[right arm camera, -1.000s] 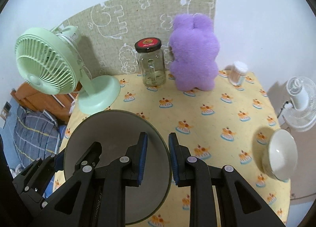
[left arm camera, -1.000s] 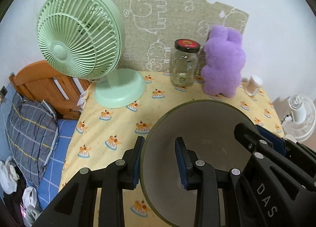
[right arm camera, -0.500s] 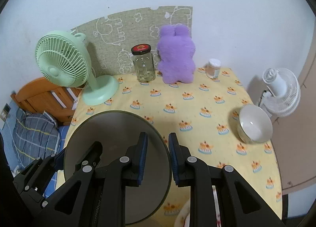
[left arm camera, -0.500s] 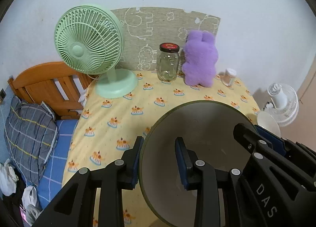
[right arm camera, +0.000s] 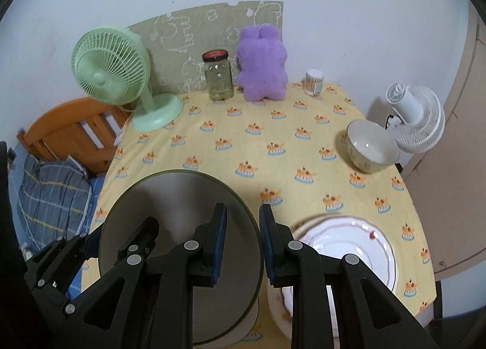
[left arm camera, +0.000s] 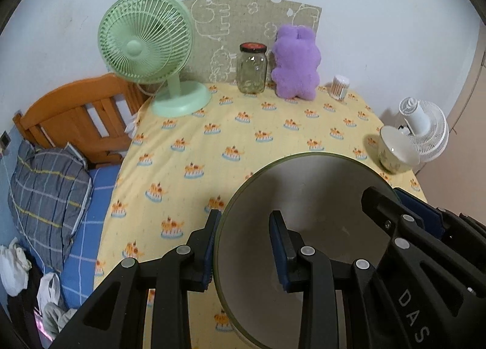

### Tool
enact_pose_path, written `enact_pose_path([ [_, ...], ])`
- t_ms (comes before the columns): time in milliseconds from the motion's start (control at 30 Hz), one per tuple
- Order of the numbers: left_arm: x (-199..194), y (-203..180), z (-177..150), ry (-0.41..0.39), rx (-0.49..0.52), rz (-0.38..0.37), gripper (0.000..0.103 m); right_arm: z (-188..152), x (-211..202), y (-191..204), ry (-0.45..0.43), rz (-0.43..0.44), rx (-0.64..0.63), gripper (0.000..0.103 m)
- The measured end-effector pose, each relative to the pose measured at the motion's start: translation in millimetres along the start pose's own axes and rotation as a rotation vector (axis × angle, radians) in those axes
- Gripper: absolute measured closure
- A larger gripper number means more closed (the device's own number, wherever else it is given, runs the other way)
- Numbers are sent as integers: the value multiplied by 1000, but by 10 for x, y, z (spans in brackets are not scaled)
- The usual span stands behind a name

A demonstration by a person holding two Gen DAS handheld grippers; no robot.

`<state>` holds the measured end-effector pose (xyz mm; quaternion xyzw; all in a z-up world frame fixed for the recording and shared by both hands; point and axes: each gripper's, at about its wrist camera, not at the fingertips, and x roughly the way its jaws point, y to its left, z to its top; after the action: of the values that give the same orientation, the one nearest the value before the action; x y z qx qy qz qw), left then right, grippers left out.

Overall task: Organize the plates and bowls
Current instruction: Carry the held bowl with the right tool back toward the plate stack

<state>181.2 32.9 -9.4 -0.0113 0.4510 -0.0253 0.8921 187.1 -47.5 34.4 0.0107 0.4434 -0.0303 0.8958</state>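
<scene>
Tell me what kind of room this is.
Most likely a bedroom in a home. A wooden bed frame with a plaid pillow sits beside a table under a yellow cartoon-print cloth, which holds a purple plush toy and a green desk fan.

"DAS" in white on the right claw (left arm camera: 391, 207)

Matt grey plate (left arm camera: 306, 197), glossy ceramic bowl (right arm camera: 372, 145), printed cotton tablecloth (right arm camera: 258, 148), fuzzy plush toy (left arm camera: 296, 63)
</scene>
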Motion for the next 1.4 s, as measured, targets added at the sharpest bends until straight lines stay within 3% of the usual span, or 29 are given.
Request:
enact_pose_path([
  [633, 178, 145, -584, 104, -19, 1, 73, -620, 187, 169, 102, -6, -55, 77],
  [1033, 372, 70, -624, 148, -10, -13, 73, -683, 395, 90, 146, -24, -39, 77],
  [1400, 544, -17, -614, 182, -1, 21, 73, -681, 611, -21, 195, 0, -32, 77],
])
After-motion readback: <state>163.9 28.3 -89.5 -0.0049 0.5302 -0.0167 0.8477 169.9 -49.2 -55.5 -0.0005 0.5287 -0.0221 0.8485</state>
